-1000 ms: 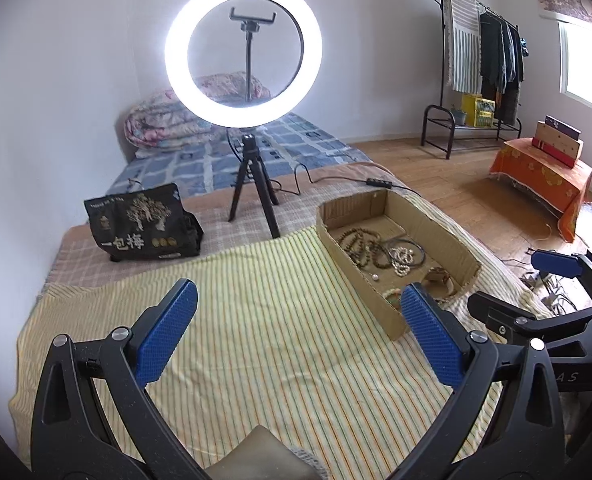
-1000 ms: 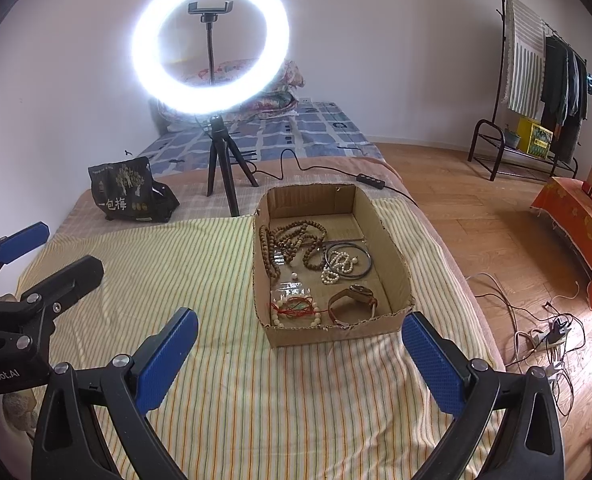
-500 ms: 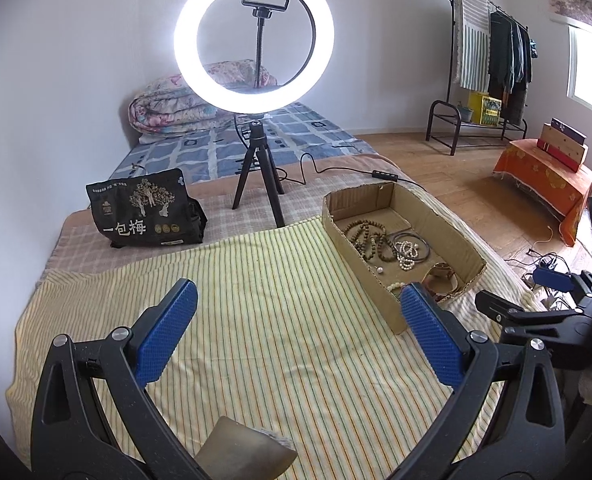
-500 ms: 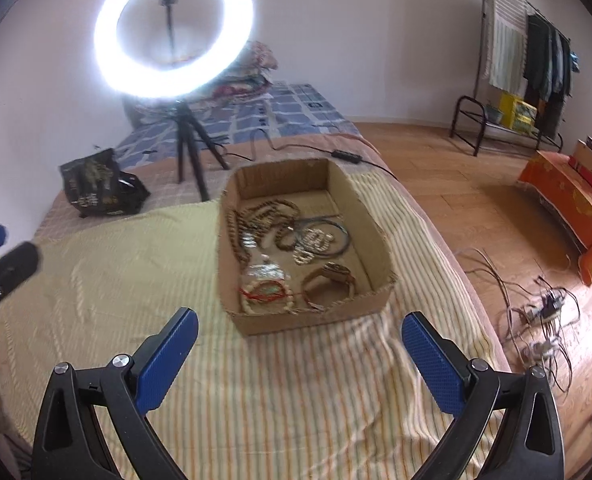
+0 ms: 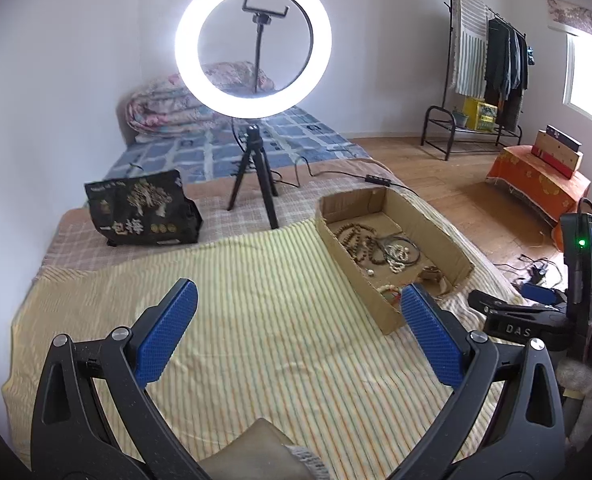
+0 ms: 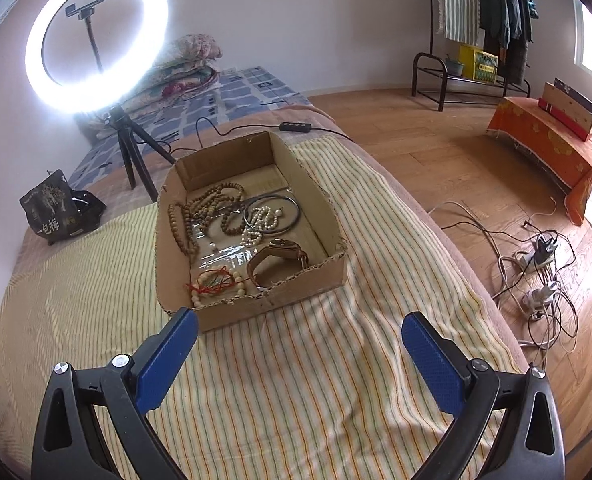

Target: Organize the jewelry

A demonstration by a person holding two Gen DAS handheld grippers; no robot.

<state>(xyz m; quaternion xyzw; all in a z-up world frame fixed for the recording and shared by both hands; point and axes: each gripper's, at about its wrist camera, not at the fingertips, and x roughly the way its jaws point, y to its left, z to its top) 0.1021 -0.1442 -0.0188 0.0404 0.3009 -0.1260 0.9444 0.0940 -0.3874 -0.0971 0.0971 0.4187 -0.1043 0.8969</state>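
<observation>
A striped cloth covers the bed, bearing a cardboard box of jewelry

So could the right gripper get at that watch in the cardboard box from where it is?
Probably yes. The right gripper is open and empty, just short of the cardboard box. The watch lies near the box's low front wall, uncovered, with only a beaded bracelet beside it.

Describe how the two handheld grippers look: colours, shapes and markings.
Both the left gripper and the right gripper have black plastic arms with silver screws and blue textured pads. In the left view, the right gripper shows white "DAS" lettering and a green light.
</observation>
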